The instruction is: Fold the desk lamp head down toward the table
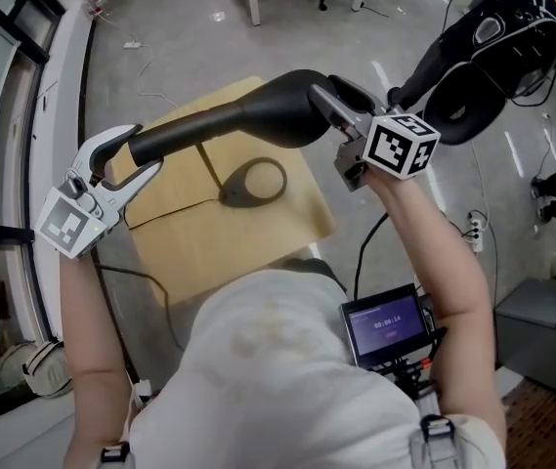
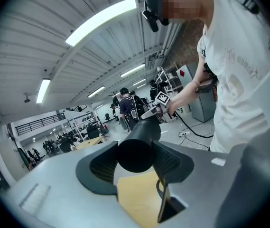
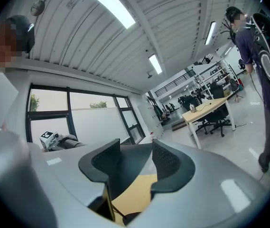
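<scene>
A black desk lamp stands with its round base on a small wooden table. Its long black head lies nearly level above the table. My left gripper is shut on the narrow left tip; in the left gripper view the round black end sits pressed between both pads. My right gripper is shut on the thick right end of the lamp, and dark grey lamp body fills the gap between its jaws. A thin stem runs down toward the base.
The lamp's cable trails off the table's left side. A window wall runs along the left. A person with a backpack stands at the back right. A small screen hangs at my waist, and a power strip lies on the floor.
</scene>
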